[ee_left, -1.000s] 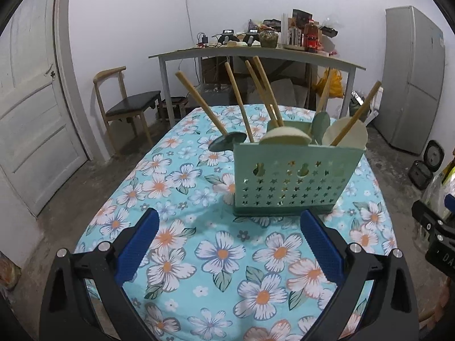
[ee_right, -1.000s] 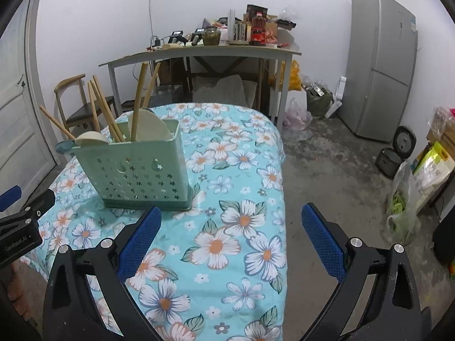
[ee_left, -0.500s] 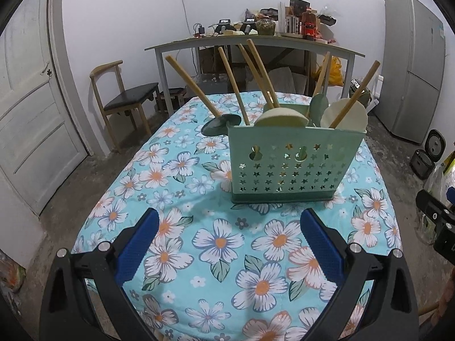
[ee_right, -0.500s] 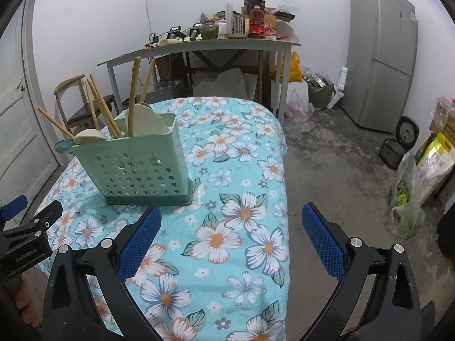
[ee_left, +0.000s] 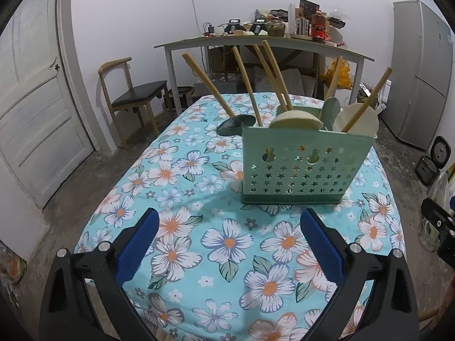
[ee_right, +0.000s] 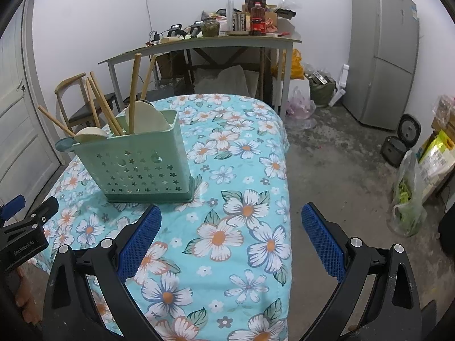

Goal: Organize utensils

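Note:
A mint-green perforated utensil holder (ee_left: 301, 167) (ee_right: 142, 164) stands upright on the table with the floral blue cloth (ee_left: 199, 227) (ee_right: 244, 170). Several wooden-handled utensils (ee_left: 273, 76) (ee_right: 133, 91) stick out of it, with cream and green heads at its rim. A dark green ladle head (ee_left: 236, 125) hangs over its left side. My left gripper (ee_left: 229, 244) is open above the cloth, short of the holder, nothing between its blue pads. My right gripper (ee_right: 231, 241) is open too, over the table's right edge, with the holder ahead to its left.
A wooden chair (ee_left: 133, 96) and a white door (ee_left: 34, 119) are on the left. A cluttered grey table (ee_left: 264, 42) stands against the far wall. A grey fridge (ee_right: 384, 56), rice cookers (ee_right: 398, 142) and bags (ee_right: 409, 199) sit on the floor to the right.
Both grippers have drawn back and risen a little from the holder, so it looks smaller and more of the cloth shows. Both stay open and the holder has not moved.

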The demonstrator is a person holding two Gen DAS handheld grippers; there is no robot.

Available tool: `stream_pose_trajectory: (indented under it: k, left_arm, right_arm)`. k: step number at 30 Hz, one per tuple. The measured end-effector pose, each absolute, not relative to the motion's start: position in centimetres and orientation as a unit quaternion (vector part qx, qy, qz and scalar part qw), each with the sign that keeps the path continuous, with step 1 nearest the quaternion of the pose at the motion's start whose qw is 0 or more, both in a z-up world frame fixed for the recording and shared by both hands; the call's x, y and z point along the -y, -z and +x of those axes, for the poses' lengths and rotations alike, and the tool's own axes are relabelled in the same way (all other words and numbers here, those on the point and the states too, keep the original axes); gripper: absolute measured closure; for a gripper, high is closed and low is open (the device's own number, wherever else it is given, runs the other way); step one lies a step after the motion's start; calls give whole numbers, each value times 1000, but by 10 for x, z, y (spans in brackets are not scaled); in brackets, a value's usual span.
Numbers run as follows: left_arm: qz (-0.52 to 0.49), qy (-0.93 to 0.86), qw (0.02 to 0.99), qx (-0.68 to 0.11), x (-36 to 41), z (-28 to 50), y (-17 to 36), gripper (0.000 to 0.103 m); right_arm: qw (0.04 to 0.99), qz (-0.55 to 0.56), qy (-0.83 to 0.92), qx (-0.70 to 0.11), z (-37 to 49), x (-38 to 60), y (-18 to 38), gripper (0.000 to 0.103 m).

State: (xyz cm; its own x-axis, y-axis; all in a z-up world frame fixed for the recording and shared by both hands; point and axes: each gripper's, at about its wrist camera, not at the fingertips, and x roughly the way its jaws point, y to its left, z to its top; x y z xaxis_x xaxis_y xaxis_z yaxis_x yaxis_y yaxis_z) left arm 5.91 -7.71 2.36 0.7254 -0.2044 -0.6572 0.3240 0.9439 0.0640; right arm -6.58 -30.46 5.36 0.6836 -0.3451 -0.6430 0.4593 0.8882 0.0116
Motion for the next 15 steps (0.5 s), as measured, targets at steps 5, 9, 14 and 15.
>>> stream_pose_trajectory:
  k: [5, 9, 14, 15]
  left_arm:
    - [84, 135, 926, -343, 74, 61, -24, 6]
    - [83, 126, 928, -340, 72, 62, -26, 6]
    - [79, 109, 931, -338, 65, 63, -27, 6]
    - [78, 107, 932, -338, 64, 63, -28, 6]
  right_arm:
    - [912, 91, 227, -330, -68, 309, -54, 8]
    - [911, 94, 231, -330, -70, 315, -53, 8]
    - [910, 97, 234, -329, -70, 317, -53, 8]
    - [910, 97, 233, -329, -70, 317, -53, 8]
